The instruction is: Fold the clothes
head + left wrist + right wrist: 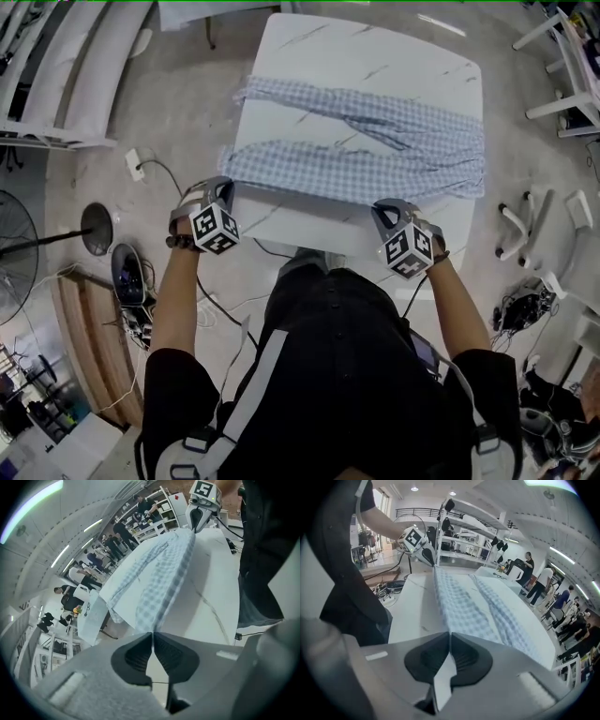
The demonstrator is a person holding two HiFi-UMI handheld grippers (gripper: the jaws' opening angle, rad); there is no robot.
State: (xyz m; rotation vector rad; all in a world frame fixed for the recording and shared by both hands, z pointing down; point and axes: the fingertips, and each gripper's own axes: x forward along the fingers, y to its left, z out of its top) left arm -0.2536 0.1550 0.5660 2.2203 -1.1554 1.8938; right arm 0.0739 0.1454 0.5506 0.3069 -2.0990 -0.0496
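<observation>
Trousers (375,155) of blue check lie spread across the white marbled table (309,47). The waist is toward the table's right end, and both legs run toward its left end. The far leg lies clear of the near one, with a wedge of bare tabletop between them.

Left gripper (223,192): positioned at the near left corner of the trousers, at the end of the near leg. The jaws are closed, and in the left gripper view the checked cloth runs straight into the meeting pads. It is pinched at the tips.

Right gripper (386,211): positioned on the near edge of the trousers, right of the table's middle and short of the waist end. The jaws are closed, and in the right gripper view the cloth edge likewise ends at the pad tips and is pinched there.

In both gripper views, the near edge of the cloth forms a straight line running from one gripper to the other.

The person stands at the near long side of the table, with both forearms extended over its edge.
</observation>
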